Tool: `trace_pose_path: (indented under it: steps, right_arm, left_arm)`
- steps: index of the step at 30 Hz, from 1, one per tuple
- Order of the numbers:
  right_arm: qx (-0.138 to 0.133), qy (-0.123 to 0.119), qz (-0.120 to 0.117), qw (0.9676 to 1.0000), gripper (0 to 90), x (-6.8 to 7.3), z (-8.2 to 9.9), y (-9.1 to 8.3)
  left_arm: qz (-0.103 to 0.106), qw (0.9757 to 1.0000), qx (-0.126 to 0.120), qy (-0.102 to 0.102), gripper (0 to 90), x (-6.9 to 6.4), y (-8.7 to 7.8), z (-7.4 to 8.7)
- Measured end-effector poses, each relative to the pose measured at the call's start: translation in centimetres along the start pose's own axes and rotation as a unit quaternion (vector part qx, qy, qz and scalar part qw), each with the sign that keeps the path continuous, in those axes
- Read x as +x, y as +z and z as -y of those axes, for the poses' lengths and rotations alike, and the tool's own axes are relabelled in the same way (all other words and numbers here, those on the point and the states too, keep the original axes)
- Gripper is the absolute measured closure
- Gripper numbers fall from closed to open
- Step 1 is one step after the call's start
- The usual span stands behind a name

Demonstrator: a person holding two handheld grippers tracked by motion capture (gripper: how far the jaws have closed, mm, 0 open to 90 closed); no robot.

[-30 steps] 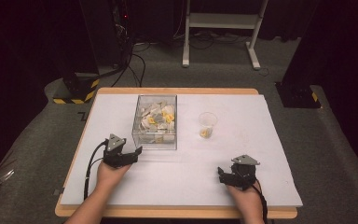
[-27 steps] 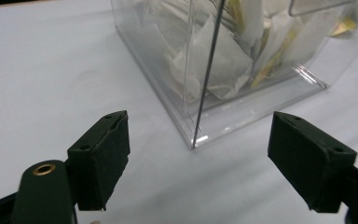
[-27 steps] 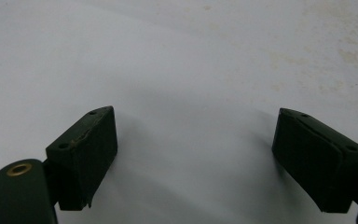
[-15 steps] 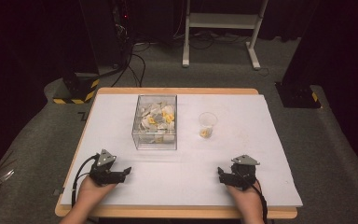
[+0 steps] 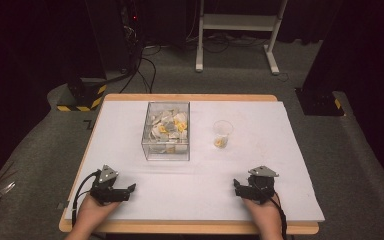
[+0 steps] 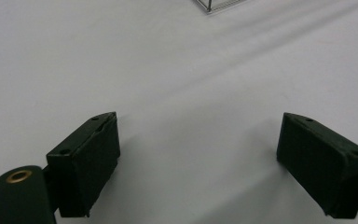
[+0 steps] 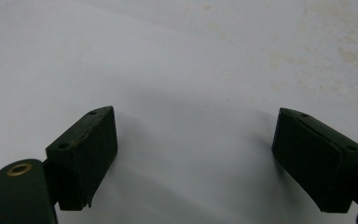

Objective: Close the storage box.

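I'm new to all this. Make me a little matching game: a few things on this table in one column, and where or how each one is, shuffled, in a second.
Things:
1. box
2. cup
3. left gripper
4. right gripper

Places or states:
A. small, clear, a few yellowish bits at the bottom, right of the middle
B. at the near right edge, jaws open over bare table
C. clear, square, full of grey and yellow packets
D. at the near left edge, jaws open, nothing between them

Pairs: 1-C, 2-A, 3-D, 4-B
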State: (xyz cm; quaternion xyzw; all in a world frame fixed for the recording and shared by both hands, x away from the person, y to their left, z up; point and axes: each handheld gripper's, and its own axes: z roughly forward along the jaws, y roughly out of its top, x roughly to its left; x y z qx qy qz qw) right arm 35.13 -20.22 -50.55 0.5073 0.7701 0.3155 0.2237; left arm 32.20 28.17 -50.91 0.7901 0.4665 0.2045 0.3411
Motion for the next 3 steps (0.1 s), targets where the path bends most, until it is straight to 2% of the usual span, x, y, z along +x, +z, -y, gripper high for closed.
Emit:
trace_pose_path:
  steps: [3]
  right_arm:
    - [0.000, 0.000, 0.000, 1.0000, 14.0, 0.00, 0.00, 0.01]
  left_arm:
    - [0.001, 1.0000, -0.001, 0.001, 13.3, 0.03, -0.01, 0.02]
